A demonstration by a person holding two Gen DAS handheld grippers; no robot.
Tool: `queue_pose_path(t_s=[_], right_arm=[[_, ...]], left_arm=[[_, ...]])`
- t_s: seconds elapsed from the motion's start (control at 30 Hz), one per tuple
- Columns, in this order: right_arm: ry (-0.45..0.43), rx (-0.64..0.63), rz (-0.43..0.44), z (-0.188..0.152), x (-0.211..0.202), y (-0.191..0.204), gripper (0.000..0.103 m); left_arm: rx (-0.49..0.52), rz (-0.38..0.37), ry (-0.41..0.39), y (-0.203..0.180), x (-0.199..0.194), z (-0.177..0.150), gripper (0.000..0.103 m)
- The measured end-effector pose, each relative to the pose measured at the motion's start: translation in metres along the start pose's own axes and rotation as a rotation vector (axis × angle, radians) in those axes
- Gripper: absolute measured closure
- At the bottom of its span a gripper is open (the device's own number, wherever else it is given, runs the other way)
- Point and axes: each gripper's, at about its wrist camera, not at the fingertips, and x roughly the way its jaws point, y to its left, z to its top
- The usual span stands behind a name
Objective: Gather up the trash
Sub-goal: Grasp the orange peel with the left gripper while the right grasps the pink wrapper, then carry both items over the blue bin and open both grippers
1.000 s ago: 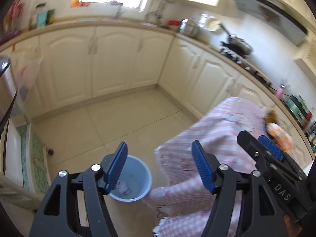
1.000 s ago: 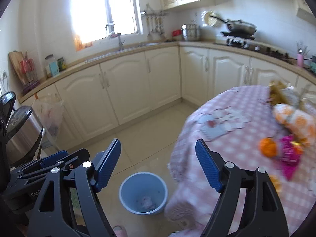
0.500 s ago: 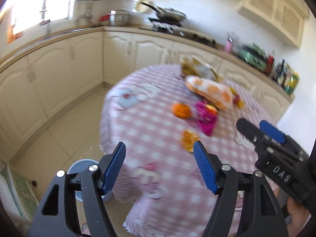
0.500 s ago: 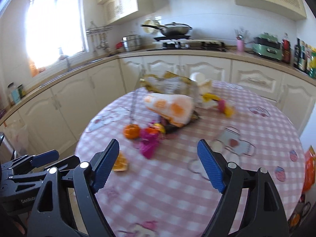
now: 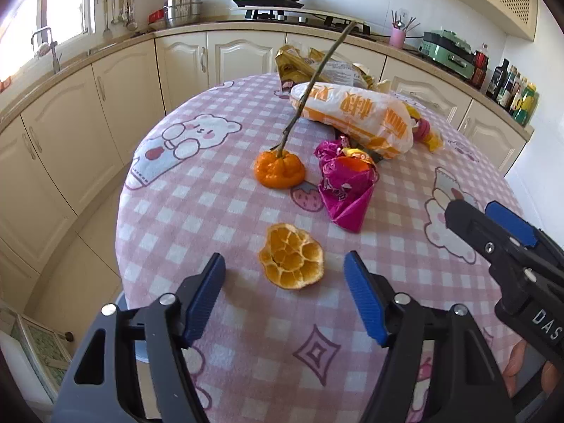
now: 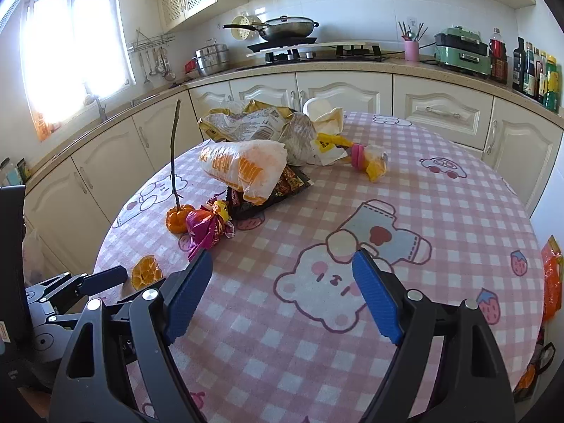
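Trash lies on a round table with a pink checked cloth [image 5: 218,190]. A flat orange peel [image 5: 291,261] lies just ahead of my open, empty left gripper [image 5: 284,276]. Behind it are an orange peel with a long twig [image 5: 279,168], a crumpled magenta wrapper [image 5: 347,187] and an orange-and-white plastic bag [image 5: 356,114]. My right gripper [image 6: 282,280] is open and empty over the cloth; the same peel [image 6: 145,272], magenta wrapper [image 6: 206,227] and bag [image 6: 243,165] lie to its left and ahead. The left gripper's body [image 6: 70,289] shows at that view's left edge.
Gold snack bags [image 6: 246,120], a dark wrapper [image 6: 271,190] and a yellow wrapper with a pink ring [image 6: 366,158] lie farther back on the table. Cream kitchen cabinets [image 6: 345,95] ring the table. A blue bin rim [image 5: 123,305] peeks below the table's left edge.
Both grippers swung from the floor bin up and over to the table. The trash pile is now close ahead, and the flat peel sits between the left fingers' line.
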Motion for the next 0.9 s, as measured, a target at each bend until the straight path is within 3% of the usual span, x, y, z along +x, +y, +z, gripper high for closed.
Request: queue_pose_path(t_s=[0.1, 0.13, 0.17, 0.33, 0.47, 0.63, 0.73, 0.77, 0.8, 0.9], right_arm=[[0.02, 0.003, 0.021, 0.002, 0.007, 0.006, 0.024], [0.026, 0.005, 0.028, 0.003, 0.009, 0.007, 0.024], [0.033, 0.006, 0.032, 0.004, 0.012, 0.01, 0.024], [0.072, 0.001, 0.068, 0.01, 0.025, 0.025, 0.024], [0.113, -0.008, 0.105, 0.016, 0.037, 0.041, 0.024], [0.13, -0.023, 0.069, 0.026, 0.055, 0.057, 0.024], [0.164, -0.013, 0.078, 0.029, 0.066, 0.061, 0.042], [0.174, -0.016, 0.076, 0.029, 0.068, 0.062, 0.057], [0.175, -0.017, 0.079, 0.03, 0.068, 0.063, 0.065], [0.148, -0.031, 0.063, 0.028, 0.06, 0.063, 0.067]], left_arm=[[0.032, 0.04, -0.004, -0.001, 0.002, 0.002, 0.054], [0.036, 0.052, -0.012, 0.0, 0.003, 0.003, 0.064], [0.033, 0.046, -0.017, 0.003, 0.003, 0.003, 0.066], [-0.056, -0.017, -0.053, 0.028, -0.005, 0.007, 0.067], [-0.117, -0.009, -0.081, 0.052, -0.013, 0.012, 0.067], [-0.164, 0.007, -0.108, 0.078, -0.025, 0.012, 0.067], [-0.178, 0.006, -0.115, 0.085, -0.03, 0.01, 0.067], [-0.18, 0.004, -0.116, 0.086, -0.032, 0.009, 0.067], [-0.182, 0.001, -0.117, 0.088, -0.033, 0.009, 0.067], [-0.19, -0.004, -0.124, 0.092, -0.039, 0.005, 0.067]])
